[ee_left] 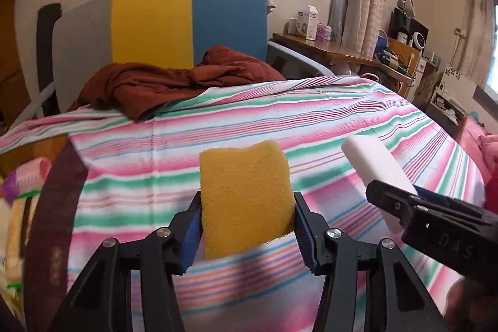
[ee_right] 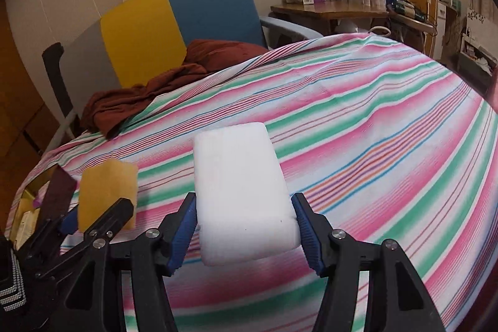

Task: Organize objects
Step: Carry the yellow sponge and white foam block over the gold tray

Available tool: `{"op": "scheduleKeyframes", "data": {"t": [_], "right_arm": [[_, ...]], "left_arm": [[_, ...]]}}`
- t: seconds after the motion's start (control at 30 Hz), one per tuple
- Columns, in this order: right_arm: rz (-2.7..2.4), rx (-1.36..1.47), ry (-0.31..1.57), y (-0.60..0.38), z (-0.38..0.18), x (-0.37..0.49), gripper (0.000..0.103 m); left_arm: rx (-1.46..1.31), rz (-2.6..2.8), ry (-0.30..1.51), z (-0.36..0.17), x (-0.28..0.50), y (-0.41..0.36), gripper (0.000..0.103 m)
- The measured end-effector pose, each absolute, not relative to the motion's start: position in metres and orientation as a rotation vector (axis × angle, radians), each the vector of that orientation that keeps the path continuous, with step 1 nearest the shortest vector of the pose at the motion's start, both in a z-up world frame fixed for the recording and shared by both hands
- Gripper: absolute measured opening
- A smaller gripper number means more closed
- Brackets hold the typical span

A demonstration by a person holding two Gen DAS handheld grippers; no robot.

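Observation:
My left gripper [ee_left: 247, 209] is shut on a yellow sponge [ee_left: 246, 196] and holds it above the striped bedsheet [ee_left: 311, 120]. My right gripper [ee_right: 246, 210] is shut on a white foam block [ee_right: 239, 185], also above the sheet. In the left wrist view the right gripper [ee_left: 401, 204] and its white block [ee_left: 376, 164] show at the right. In the right wrist view the left gripper [ee_right: 102, 217] with the yellow sponge [ee_right: 105, 195] shows at the lower left. The two grippers are side by side, apart.
A crumpled rust-brown cloth [ee_left: 174, 83] lies at the far left of the bed by a grey, yellow and blue headboard [ee_left: 186, 21]. A dark brown strap [ee_left: 53, 223] and assorted items [ee_left: 21, 189] sit at the left edge. A wooden desk [ee_left: 326, 49] with boxes stands beyond the bed.

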State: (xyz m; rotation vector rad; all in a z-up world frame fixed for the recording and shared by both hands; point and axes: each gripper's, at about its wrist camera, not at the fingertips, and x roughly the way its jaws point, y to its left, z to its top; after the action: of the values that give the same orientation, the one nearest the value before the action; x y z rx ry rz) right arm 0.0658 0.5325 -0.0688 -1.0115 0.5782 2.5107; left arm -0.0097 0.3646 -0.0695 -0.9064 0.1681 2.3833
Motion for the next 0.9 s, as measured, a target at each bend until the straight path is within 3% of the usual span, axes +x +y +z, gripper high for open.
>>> {"op": "scheduleKeyframes", "data": {"t": [0.63, 0.9], "right_arm": [[2.651, -1.039, 0.665, 0.427, -0.035, 0.080, 0.061], [2.800, -1.112, 0.569, 0.354, -0.015, 0.064, 0.061]], "left_arm": [[-0.904, 2.413, -0.030, -0.018, 0.022, 0.219, 0.053], [-0.906, 2.517, -0.105, -0.003, 0.016, 0.135, 0.054]]}}
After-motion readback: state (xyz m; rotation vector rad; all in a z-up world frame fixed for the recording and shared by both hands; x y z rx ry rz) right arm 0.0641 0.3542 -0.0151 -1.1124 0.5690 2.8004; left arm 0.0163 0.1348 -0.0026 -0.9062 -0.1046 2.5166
